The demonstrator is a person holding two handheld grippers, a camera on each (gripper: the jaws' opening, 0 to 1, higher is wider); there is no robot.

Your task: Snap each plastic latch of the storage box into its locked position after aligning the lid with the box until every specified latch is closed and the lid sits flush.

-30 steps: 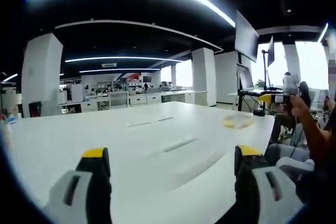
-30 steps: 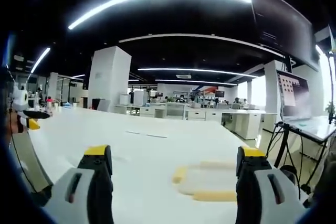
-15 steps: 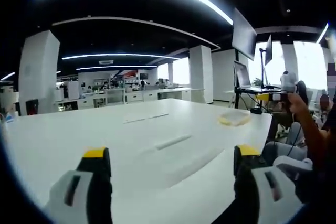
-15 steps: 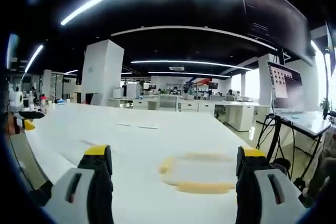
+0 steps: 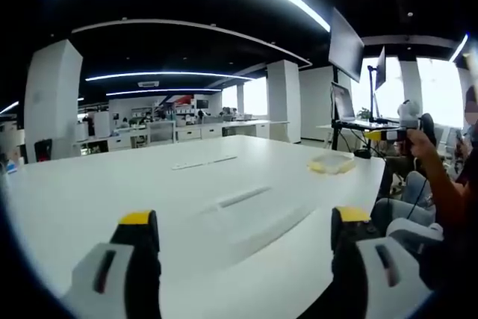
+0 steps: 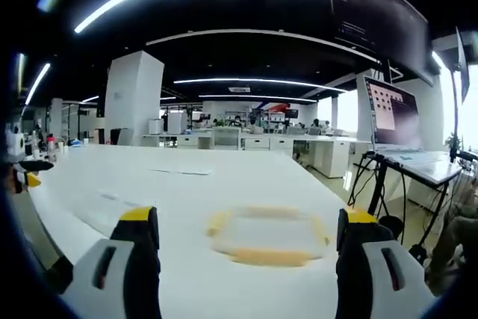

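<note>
Right gripper [image 6: 246,222]: 2 jaws spread wide, nothing between them, held above the white table [image 6: 187,184]. Storage box [image 6: 269,235], clear with yellow latches, lies flat on the table just ahead, between the jaw tips. Left gripper [image 5: 243,222]: jaws likewise spread and empty over the table; the box [image 5: 332,163] sits well apart, near the far right edge. Laptop [image 6: 396,121] on a stand to the right.

A clear storage box [image 6: 269,234] with yellow latches [image 6: 263,257] lies flat on the white table [image 6: 187,192], blurred
</note>
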